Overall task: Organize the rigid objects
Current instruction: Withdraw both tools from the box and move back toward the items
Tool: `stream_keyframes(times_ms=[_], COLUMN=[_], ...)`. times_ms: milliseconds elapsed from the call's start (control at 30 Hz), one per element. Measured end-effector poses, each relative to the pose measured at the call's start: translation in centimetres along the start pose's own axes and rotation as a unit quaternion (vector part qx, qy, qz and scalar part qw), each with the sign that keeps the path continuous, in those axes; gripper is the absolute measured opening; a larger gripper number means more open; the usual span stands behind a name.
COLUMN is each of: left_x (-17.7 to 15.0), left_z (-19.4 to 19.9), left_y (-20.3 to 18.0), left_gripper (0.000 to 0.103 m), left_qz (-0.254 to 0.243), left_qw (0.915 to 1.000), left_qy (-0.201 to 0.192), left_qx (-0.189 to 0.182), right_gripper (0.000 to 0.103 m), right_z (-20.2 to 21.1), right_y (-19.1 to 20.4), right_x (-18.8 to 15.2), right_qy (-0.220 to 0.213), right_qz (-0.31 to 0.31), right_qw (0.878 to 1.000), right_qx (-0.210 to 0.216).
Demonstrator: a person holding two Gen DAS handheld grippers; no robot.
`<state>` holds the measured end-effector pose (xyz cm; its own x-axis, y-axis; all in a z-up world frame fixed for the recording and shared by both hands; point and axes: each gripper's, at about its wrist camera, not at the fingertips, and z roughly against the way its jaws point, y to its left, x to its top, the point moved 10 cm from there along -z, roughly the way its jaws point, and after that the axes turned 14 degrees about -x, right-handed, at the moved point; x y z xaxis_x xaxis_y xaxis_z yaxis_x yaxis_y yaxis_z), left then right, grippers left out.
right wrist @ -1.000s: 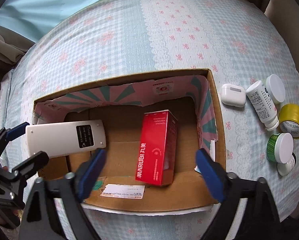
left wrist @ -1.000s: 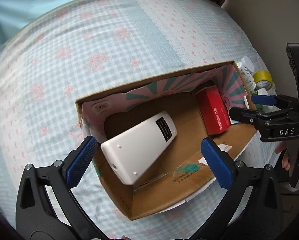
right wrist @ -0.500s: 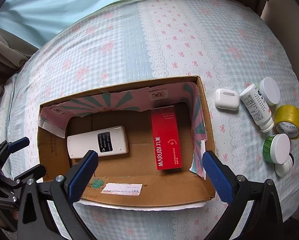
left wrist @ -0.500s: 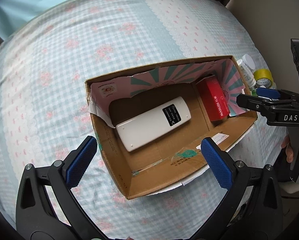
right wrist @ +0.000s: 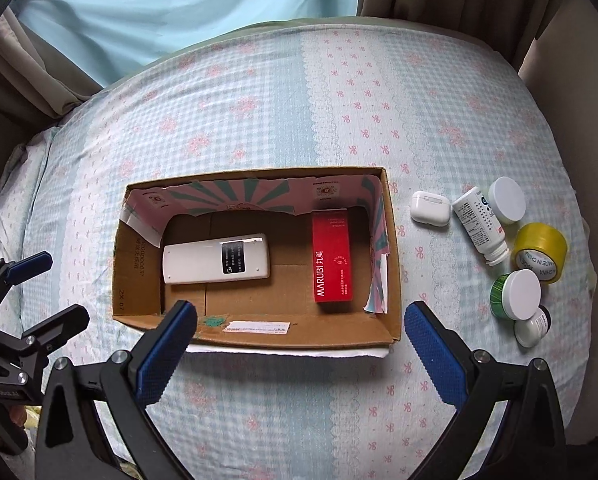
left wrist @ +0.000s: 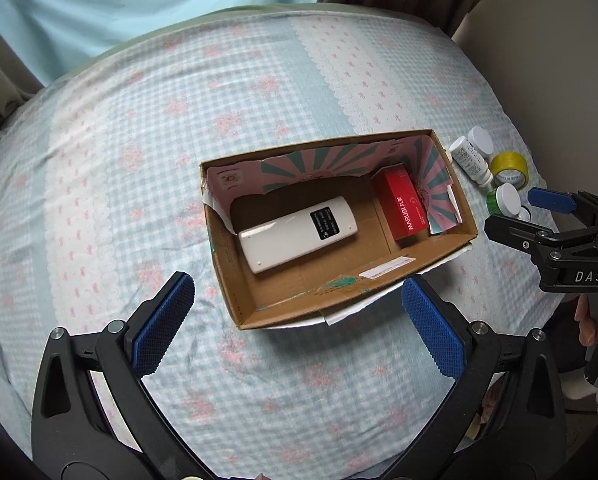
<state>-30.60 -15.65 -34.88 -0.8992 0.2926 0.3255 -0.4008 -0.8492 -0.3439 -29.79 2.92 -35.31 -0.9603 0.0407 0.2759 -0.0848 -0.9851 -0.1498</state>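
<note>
Your left gripper hovers wide apart and empty above the bed, just short of the near rim of the box. Your right gripper is spread just as wide, holding nothing, poised over the box's near wall.

Inside the box, the white remote lies flat, label side up, on the cardboard floor toward the left end. The red carton lies flat toward the right end, close to the right wall and well apart from the remote.

The rest of the things wait on the bed to the right of the box. The earbud case sits nearest the box's right wall. Just beyond it the white bottle lies on its side, touching the white-lidded jar. The yellow tape roll rests farther right of the box. The green jar stands near the tape, and a small white jar sits just beside it, closest to you.

From the left wrist, the bottle, tape and green jar show past the box's right end; the earbud case is hidden there.
</note>
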Motion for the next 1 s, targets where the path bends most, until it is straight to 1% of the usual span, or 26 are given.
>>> stream_keyframes(times_ms=[133, 267, 333, 467, 600, 667, 733, 833, 900, 1000], left_x=[-1.1, -2.0, -2.4, -3.2, -3.2, -2.8, -2.2, -1.1, -0.2, 1.1], left_z=[2.3, 3.4, 3.6, 4.0, 3.9, 3.6, 2.8, 0.8, -0.4, -2.2], left_y=[-1.8, -4.0, -5.2, -8.0, -11.4, -13.5, -15.9, -19.1, -21.0, -23.4], left_gripper=[0.103, 0.103, 0.103, 0.103, 0.103, 0.103, 0.103, 0.103, 0.103, 0.103], left_qz=[0.010, 0.006, 0.006, 0.027, 0.039, 0.043, 0.035, 0.012, 0.012, 0.016], left_qw=[0.9997, 0.9994, 0.9994, 0.9986, 0.9976, 0.9971, 0.9973, 0.9988, 0.9989, 0.9987], left_qy=[-0.023, -0.032, -0.032, -0.046, -0.058, -0.062, -0.063, -0.048, -0.041, -0.036], left_qx=[0.004, 0.010, 0.013, 0.003, 0.005, 0.000, -0.013, -0.006, -0.017, -0.033], right_gripper=[0.103, 0.103, 0.103, 0.103, 0.103, 0.103, 0.103, 0.103, 0.103, 0.103], right_z=[3.1, 5.2, 6.0, 7.1, 7.8, 7.9, 8.0, 8.0, 7.7, 6.8], right_y=[-1.8, -4.0, -5.7, -9.6, -13.7, -15.7, -17.7, -20.6, -22.2, -24.1], right_x=[-1.6, -3.9, -5.1, -7.5, -9.2, -9.8, -10.2, -10.7, -10.8, -10.9], right_qy=[-0.024, -0.038, -0.045, -0.056, -0.071, -0.074, -0.079, -0.089, -0.091, -0.091], right_qz=[-0.001, -0.001, -0.002, -0.001, -0.004, -0.005, -0.004, -0.003, -0.006, -0.012], right_qw=[1.000, 0.999, 0.999, 0.997, 0.996, 0.995, 0.994, 0.993, 0.993, 0.993], right_qx=[-0.009, -0.011, -0.022, -0.052, -0.060, -0.061, -0.069, -0.078, -0.080, -0.072])
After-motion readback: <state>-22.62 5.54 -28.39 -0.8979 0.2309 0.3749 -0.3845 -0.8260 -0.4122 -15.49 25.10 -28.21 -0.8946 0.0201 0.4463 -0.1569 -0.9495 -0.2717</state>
